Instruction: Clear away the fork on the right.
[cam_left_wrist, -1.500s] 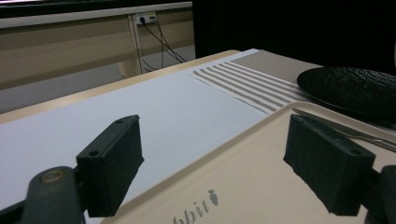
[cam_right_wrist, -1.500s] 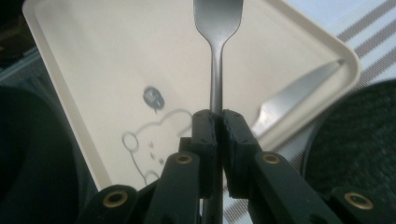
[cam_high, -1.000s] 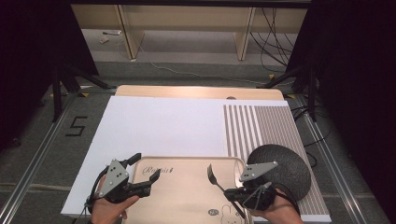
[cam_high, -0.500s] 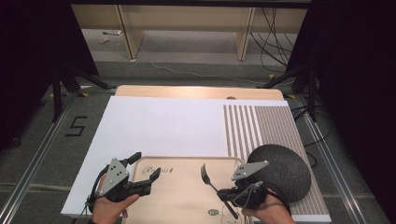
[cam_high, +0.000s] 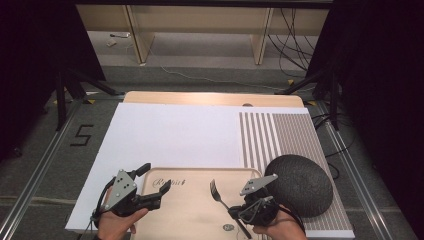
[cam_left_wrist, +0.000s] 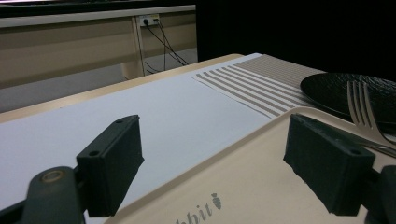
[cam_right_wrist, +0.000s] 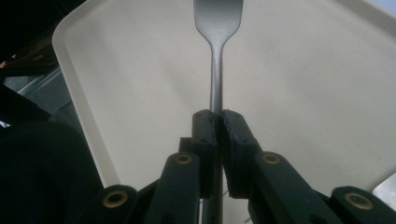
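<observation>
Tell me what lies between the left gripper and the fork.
In the high view, only bare tray with its printed lettering lies between the left gripper and the fork, which the right gripper holds.

Right gripper (cam_high: 239, 212) holds fork (cam_high: 220, 197) over tray (cam_high: 190, 220).

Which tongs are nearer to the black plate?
Right. The right tongs, clamped on the fork, sit just beside the black plate; the left tongs are across the tray, open at its far edge.

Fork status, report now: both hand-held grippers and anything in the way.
Right hand-held gripper shut on fork, over tray. Left hand-held gripper open, jaws astride the tray edge. Black plate beside tray, clear of fork.
</observation>
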